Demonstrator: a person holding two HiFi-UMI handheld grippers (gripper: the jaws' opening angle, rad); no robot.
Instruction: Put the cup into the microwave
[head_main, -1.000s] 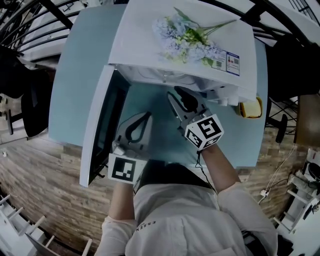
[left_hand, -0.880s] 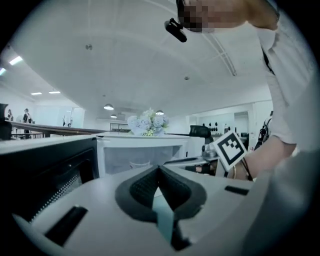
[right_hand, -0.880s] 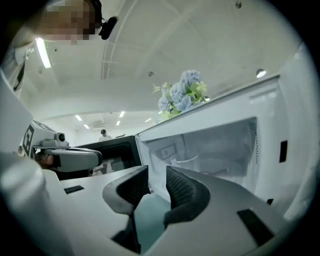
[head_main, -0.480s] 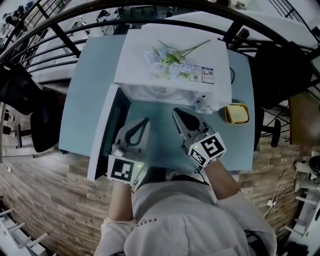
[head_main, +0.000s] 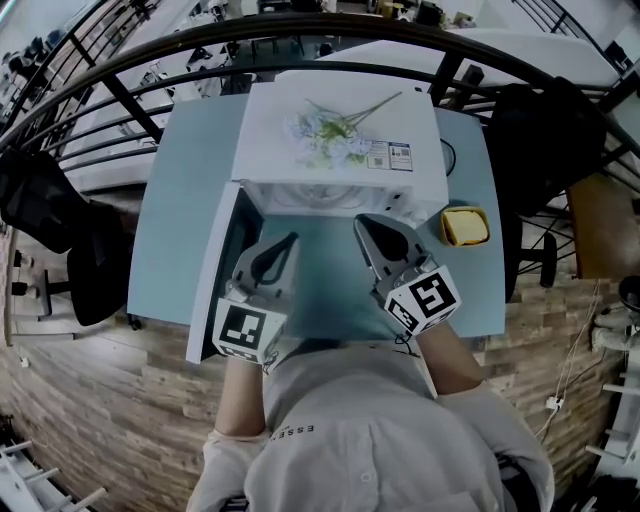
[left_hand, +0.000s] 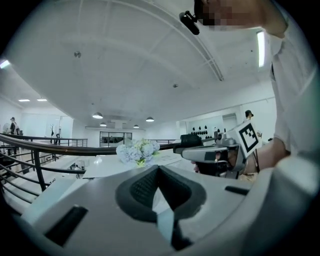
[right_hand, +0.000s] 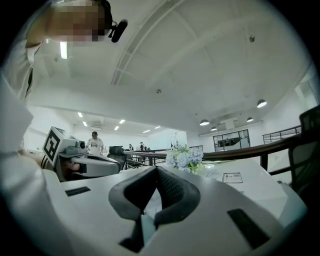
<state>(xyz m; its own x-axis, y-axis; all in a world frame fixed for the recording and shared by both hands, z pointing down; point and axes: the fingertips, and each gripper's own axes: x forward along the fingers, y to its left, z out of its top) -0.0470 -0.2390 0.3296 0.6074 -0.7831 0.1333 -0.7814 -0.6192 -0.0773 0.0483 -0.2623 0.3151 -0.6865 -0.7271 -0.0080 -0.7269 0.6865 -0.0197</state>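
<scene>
The white microwave stands on the pale blue table, its door swung open to the left. No cup shows in any view, and the cavity is hidden below the top's front edge. My left gripper is held in front of the opening, shut and empty; its tips meet in the left gripper view. My right gripper hangs beside it, also shut on nothing, tips together in the right gripper view. Each gripper sees the other from the side: right gripper, left gripper.
Pale artificial flowers lie on the microwave's top beside a sticker. A yellow container sits on the table right of the microwave. Black railings curve behind the table. A dark chair stands at the left.
Both grippers have drawn back from the microwave opening and risen. The right gripper's jaws, open a second ago near the cavity, have shut with nothing in them.
</scene>
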